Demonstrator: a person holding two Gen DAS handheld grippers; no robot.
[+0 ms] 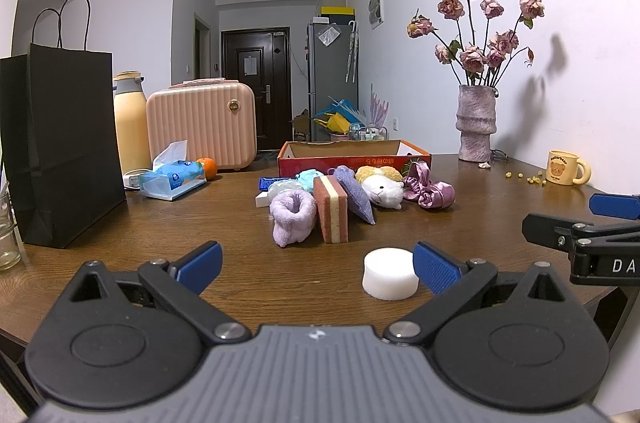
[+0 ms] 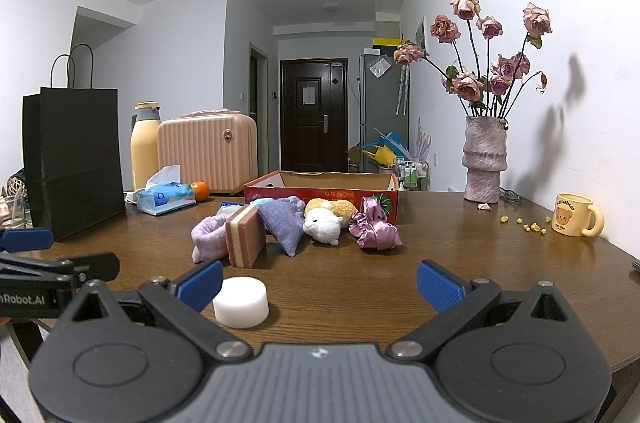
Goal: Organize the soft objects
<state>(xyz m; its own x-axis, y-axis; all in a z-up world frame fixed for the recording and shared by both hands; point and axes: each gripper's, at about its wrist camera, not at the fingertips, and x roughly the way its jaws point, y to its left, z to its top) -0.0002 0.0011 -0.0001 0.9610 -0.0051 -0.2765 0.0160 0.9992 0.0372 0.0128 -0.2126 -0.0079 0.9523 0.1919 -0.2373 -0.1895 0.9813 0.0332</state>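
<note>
Both the left gripper (image 1: 316, 269) and right gripper (image 2: 320, 285) have jaws spread wide, holding nothing, near the white sponge (image 1: 390, 273), ready to put soft toys into the red box (image 1: 340, 159) behind it

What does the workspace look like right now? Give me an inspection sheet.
Surface: brown wooden table, yellow crumbs near the mug.
Job's things: white foam puck alone in front; lilac sock, striped sponge, purple pouch, plush sheep, satin scrunchies piled before the open red box.
Clutter: black bag, tissue pack, orange, vase, mug.
Grippers: left gripper and right gripper open, empty.
Cables: nothing seen.
Surroundings: hallway, dark door.
</note>
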